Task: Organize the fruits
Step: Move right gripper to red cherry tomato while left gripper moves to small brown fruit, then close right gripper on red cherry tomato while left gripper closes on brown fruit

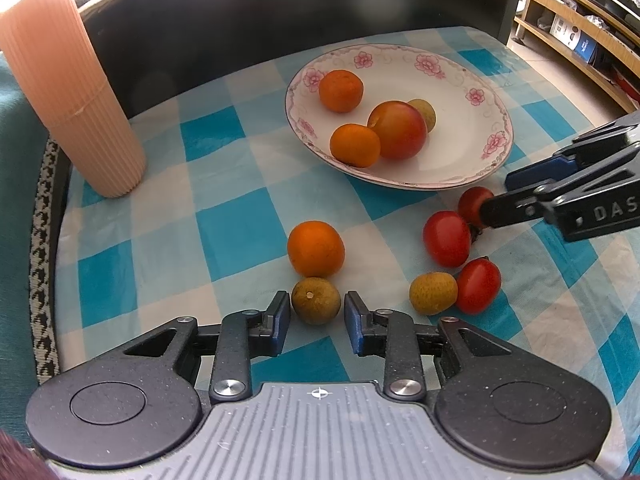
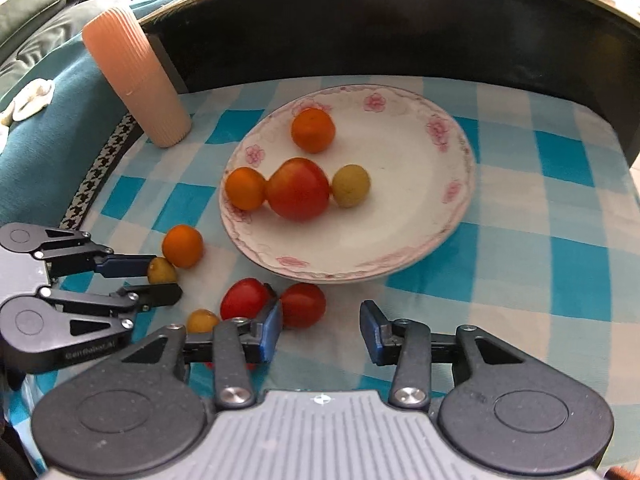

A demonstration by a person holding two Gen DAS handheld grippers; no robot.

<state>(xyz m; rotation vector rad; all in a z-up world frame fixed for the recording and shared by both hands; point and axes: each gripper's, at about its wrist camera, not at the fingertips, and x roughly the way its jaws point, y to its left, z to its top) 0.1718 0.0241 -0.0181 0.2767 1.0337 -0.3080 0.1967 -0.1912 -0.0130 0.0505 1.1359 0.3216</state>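
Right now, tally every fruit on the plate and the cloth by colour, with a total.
Orange fruits: 3
Red cherry tomatoes: 3
Yellow-green fruits: 3
Large red-orange fruit: 1
Total: 10

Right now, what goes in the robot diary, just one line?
left claw: open around green fruit | right claw: open by red tomato | plate: four fruits

Both tools (image 1: 316,312) (image 2: 320,330) low (jaws apart)
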